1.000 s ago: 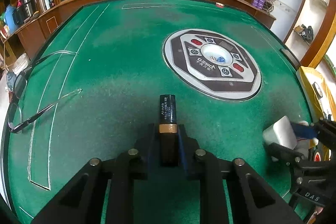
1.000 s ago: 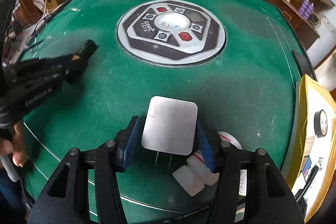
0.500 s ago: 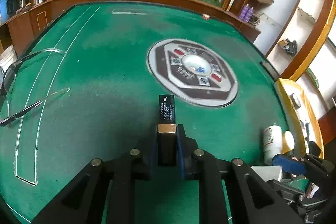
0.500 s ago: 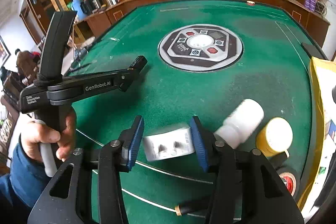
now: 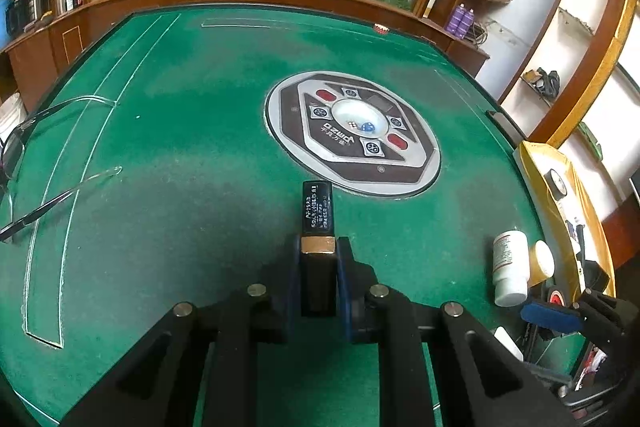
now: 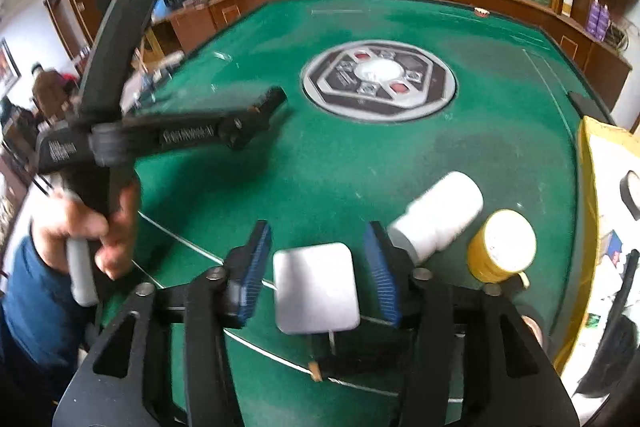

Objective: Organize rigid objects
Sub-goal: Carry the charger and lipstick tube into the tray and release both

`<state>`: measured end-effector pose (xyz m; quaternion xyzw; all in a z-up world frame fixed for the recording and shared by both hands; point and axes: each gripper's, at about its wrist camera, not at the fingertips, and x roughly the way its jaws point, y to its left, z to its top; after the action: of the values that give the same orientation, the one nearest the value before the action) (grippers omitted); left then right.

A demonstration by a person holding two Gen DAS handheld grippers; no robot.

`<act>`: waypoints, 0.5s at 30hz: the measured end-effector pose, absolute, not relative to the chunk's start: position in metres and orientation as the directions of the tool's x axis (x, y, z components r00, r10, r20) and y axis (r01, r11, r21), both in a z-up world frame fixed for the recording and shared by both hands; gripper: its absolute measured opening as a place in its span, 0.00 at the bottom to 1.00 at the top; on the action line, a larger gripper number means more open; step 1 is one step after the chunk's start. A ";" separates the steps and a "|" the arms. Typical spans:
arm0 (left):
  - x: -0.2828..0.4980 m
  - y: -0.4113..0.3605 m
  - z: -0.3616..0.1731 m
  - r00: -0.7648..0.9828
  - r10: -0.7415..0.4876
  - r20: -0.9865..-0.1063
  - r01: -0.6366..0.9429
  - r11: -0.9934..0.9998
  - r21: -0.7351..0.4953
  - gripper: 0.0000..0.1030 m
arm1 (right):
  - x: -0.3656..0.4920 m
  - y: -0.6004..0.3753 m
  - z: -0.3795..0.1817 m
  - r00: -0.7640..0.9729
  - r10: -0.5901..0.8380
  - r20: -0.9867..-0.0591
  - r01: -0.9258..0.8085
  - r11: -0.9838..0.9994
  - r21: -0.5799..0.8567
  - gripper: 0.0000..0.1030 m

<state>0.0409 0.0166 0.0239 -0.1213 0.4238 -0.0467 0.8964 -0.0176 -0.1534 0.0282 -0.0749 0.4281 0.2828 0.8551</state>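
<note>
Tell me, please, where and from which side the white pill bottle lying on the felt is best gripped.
Grip the white pill bottle across the middle of its round body, coming from above with the fingers square to its long axis. It lies on its side, and the yellow-lidded jar crowds its cap end.

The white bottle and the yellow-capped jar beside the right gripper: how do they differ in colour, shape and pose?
The white bottle is white all over, while the yellow-capped jar has a yellow top. The white bottle is long and slim, the yellow-capped jar short and squat. The white bottle lies on its side, the yellow-capped jar seems to stand upright. Both are round containers on the green table, close together.
</note>
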 end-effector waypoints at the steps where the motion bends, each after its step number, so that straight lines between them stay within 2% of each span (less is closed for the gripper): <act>1: 0.041 0.017 0.024 0.638 -0.188 -0.747 -0.019 0.966 -0.259 0.16 | -0.018 -0.155 0.026 0.467 0.411 -0.783 -0.547 0.830 0.110 0.50; 6: 0.038 0.015 0.025 0.639 -0.187 -0.746 -0.013 0.967 -0.253 0.16 | -0.026 -0.156 0.012 0.430 0.410 -0.804 -0.562 0.819 0.117 0.50; 8: 0.038 0.013 0.024 0.636 -0.187 -0.749 -0.007 0.969 -0.248 0.16 | -0.027 -0.153 0.007 0.444 0.386 -0.809 -0.559 0.824 0.086 0.45; 13: 0.037 0.013 0.024 0.637 -0.184 -0.748 -0.008 0.969 -0.246 0.16 | -0.034 -0.139 -0.001 0.485 0.313 -0.816 -0.572 0.820 -0.026 0.44; 15: 0.037 0.012 0.025 0.639 -0.186 -0.746 -0.004 0.969 -0.245 0.16 | -0.033 -0.143 -0.001 0.491 0.329 -0.806 -0.558 0.830 -0.001 0.44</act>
<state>0.0367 0.0123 0.0246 -0.1127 0.4215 -0.0507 0.8984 -0.0331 -0.1430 -0.0006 -0.1322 0.4322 0.2598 0.8534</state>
